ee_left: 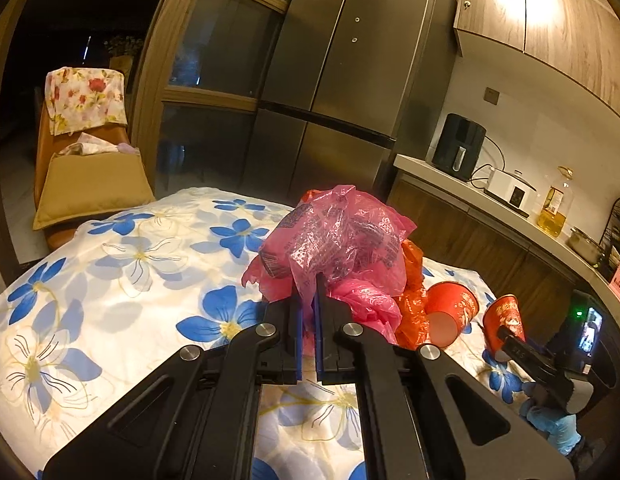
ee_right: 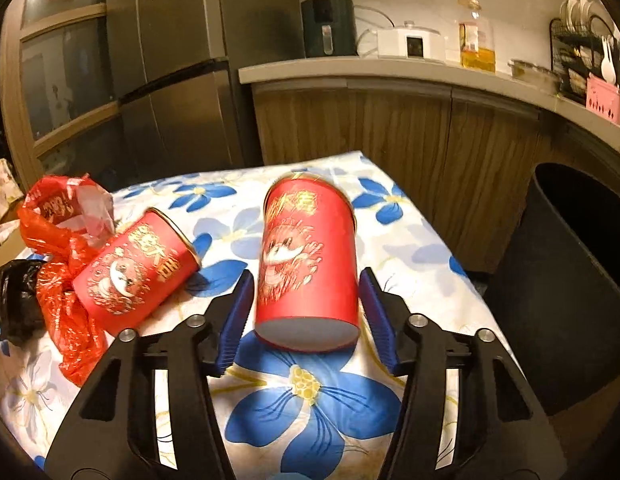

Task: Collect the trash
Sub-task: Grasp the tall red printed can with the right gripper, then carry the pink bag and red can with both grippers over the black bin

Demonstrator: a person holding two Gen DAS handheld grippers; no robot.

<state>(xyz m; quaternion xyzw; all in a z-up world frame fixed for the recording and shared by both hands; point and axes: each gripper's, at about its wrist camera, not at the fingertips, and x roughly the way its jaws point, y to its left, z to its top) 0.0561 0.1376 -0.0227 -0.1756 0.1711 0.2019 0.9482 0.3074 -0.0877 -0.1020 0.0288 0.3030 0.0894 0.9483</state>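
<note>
Straddling the cup [ee_right: 308,264] lying on the table [ee_right: 349,392], the right gripper [ee_right: 308,320] is not yet touching; pads should be centred before closing. The left gripper [ee_left: 308,312] is clamped on the pink bag [ee_left: 341,240].

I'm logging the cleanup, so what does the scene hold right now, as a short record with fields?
surface: table under blue-flowered white cloth
left claw: shut on crumpled pink plastic bag
right claw: open, astride lying red paper cup, pads apart from it
second red paper cup: lying, beside red plastic bag
black bin: right of table
</note>
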